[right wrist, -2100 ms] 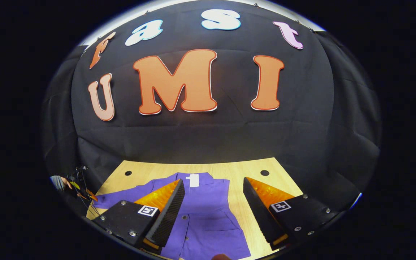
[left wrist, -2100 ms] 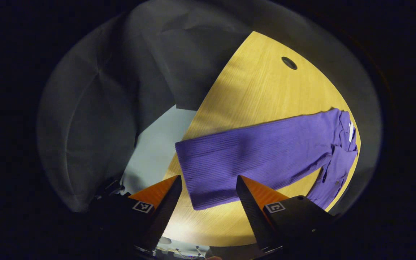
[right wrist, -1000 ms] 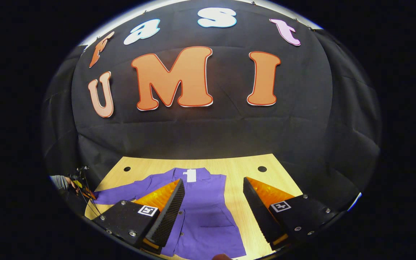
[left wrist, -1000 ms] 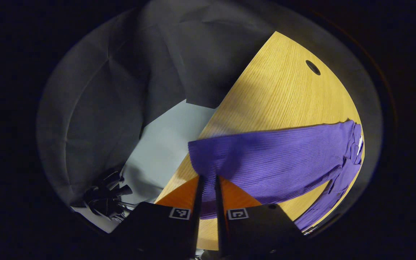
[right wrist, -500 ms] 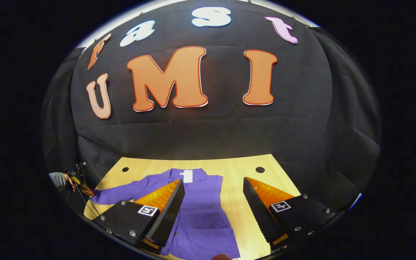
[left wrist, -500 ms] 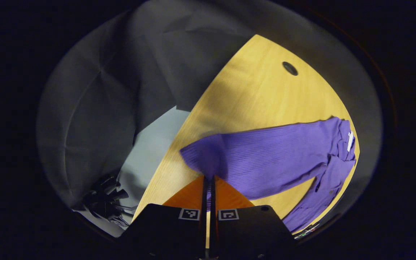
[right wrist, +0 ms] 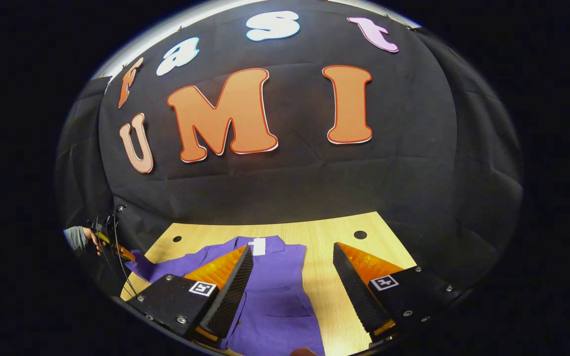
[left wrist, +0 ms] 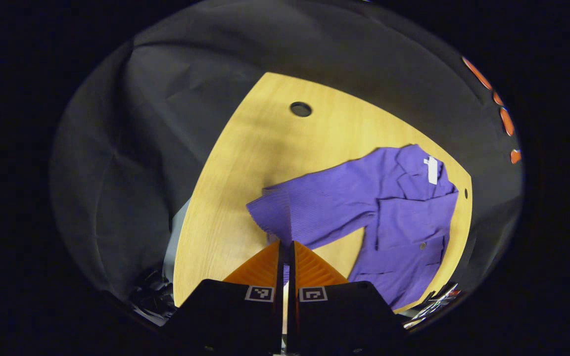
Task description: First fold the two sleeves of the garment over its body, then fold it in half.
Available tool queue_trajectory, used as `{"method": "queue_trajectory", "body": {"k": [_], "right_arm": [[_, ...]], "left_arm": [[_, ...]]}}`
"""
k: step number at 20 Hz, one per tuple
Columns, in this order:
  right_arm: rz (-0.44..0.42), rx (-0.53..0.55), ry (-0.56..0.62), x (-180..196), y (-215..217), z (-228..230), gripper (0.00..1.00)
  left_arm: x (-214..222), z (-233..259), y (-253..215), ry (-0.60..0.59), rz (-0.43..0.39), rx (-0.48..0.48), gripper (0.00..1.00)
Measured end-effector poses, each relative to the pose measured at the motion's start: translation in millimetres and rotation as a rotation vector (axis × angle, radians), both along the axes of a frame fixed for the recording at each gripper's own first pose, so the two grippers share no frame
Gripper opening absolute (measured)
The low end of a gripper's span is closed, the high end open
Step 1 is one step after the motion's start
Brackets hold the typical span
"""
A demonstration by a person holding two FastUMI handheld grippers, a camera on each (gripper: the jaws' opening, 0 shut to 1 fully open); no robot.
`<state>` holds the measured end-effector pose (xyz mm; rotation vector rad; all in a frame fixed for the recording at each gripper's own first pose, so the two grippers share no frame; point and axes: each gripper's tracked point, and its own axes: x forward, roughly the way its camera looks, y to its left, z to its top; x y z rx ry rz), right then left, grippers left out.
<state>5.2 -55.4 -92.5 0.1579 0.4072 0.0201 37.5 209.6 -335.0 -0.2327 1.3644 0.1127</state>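
Observation:
A purple buttoned garment [left wrist: 408, 222] lies on the wooden table [left wrist: 245, 148], collar with a white tag toward the far side. Its long ribbed sleeve [left wrist: 324, 202] stretches out from the body toward me. My left gripper [left wrist: 286, 247] is shut on the sleeve's cuff and holds it raised off the table, the cuff end bunched above the fingertips. In the right gripper view the garment [right wrist: 275, 291] lies below my right gripper [right wrist: 292, 269], which hangs open above its body with nothing between the fingers. The left gripper [right wrist: 119, 252] and the hand holding it appear at that view's far left, at the sleeve's end.
The wooden table [right wrist: 334, 277] has round cable holes [left wrist: 300, 109] [right wrist: 359, 234] near its far corners. Black cloth walls stand behind and beside it. A dark stand with cables [left wrist: 151, 296] sits on the floor off the table's left edge.
My left gripper closed on the sleeve cuff, lifted it and has swung it toward the garment's body, so more of the body shows. The right gripper stayed open over the garment.

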Motion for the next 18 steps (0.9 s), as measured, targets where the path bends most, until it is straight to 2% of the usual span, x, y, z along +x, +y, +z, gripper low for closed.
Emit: {"method": "queue_trajectory", "body": {"k": [7, 18], "right_arm": [[0.018, 0.023, -0.007, 0, -28, -6, 0.97], [0.004, 0.056, 0.009, -17, -82, -23, 0.97]], "left_arm": [[62, 60, -134, -0.096, -0.165, -0.047, 0.04], [117, 93, -376, -0.138, -0.485, -0.089, 0.04]]}}
